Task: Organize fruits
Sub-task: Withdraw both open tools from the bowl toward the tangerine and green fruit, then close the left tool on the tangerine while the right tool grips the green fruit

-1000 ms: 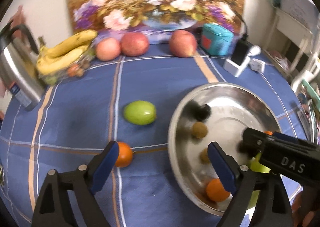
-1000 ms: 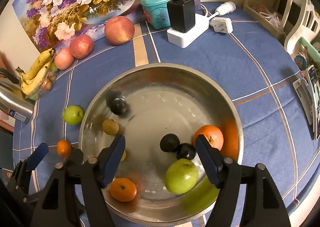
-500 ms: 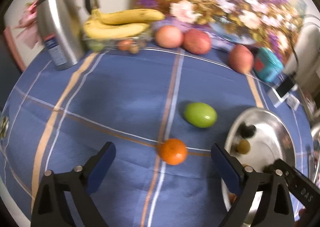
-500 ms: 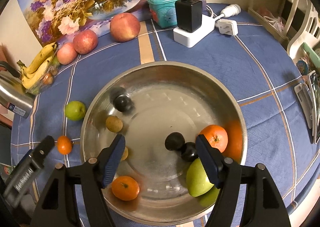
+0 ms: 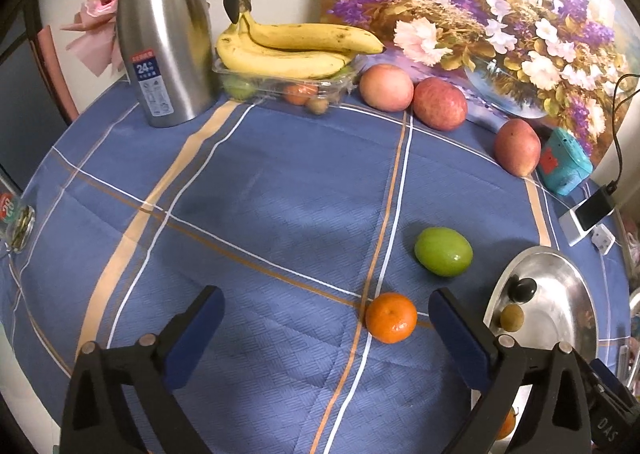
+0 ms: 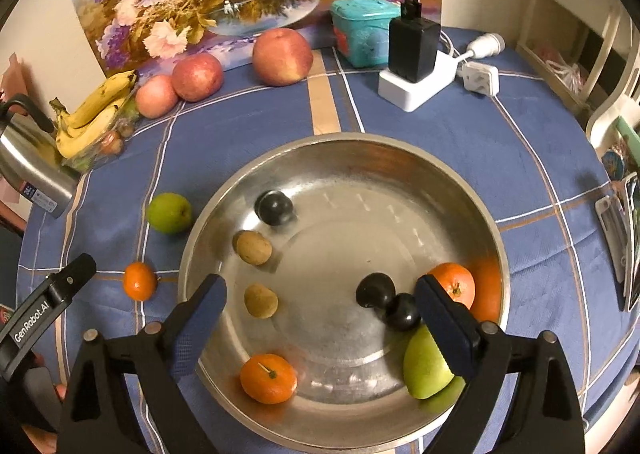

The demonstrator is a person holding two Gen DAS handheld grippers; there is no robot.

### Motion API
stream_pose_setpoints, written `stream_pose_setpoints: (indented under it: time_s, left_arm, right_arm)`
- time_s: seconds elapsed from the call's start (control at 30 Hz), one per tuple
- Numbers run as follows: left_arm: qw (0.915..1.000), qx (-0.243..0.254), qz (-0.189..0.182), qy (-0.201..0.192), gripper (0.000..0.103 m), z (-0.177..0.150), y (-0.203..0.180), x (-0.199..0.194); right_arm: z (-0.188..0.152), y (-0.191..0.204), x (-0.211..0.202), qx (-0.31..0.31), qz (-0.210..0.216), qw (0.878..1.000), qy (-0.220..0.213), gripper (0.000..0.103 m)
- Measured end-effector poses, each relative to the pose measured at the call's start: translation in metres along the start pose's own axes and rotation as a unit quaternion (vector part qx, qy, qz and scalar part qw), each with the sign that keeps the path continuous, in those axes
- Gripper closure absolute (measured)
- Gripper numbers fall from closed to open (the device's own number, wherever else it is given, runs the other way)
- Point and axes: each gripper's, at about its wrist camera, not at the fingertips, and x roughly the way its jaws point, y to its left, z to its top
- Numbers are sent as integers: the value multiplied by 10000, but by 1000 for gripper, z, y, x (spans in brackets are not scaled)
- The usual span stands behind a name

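A: Left claw [image 5: 324,328] status?

B: Spread wide, nothing held. The small round orange tangerine [image 5: 391,317] is seen ahead of it, nearer the right finger than the left, resting on the blue plaid-cloth tabletop [image 5: 260,214]. The oval green fruit [image 5: 443,251] lies further out and to the right, apart from the tangerine.

A: Right claw [image 6: 320,304]?

B: Also spread, empty, hung over the wide stainless steel bowl [image 6: 400,158]. Below it in the bowl: two tangerines, a green apple partly hidden by the right finger, three dark plums, two brown-skinned fruits. Likely parked there so the bowl is kept in view as the drop target; that is a judgement.

A: Why is the left one set like that?

B: Judged as a line-up for the loose tangerine, the closest fruit outside the bowl. The gap between the fingers is far wider than the fruit, so a shift to the right is probably needed to centre it before closing.

A: Orientation of the targets?

B: The tangerine is near-round, so no long axis matters; its stem dimple is not clearly resolved. The green fruit's long axis runs roughly left-right across the left wrist view, so it would be pinched across the short axis with the fingers turned.

A: Risk?

B: Rolling on the cloth if nudged off-centre.
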Motion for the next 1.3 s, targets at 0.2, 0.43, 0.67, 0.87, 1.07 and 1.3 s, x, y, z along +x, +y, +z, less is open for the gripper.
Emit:
stream_pose_setpoints:
  time_s: [0.2,0.43,0.67,0.87,1.07,1.3]
  left_arm:
    - [10000,-11,-45,-1,0,1,2,0]
    - [9999,-68,-95,56,0,3,7,4]
    - [9988,-190,-264,358,0,3,12,15]
    - [9971,-362,-506,440,0,7,19,19]
    - [9949,-567,-630,550,0,12,25,27]
    - [9954,-610,-566,472,0,25,30,31]
  right_arm:
    - [-1,4,0,-35,26,10000,-80,8]
    - [-2,13,4,-107,148,9998,-23,8]
    - [-4,33,12,-364,217,9990,169,8]
    - [-3,47,19,-431,315,9981,298,8]
    - [5,59,25,-445,272,9977,427,8]
    - [21,67,29,-369,275,9978,475,8]
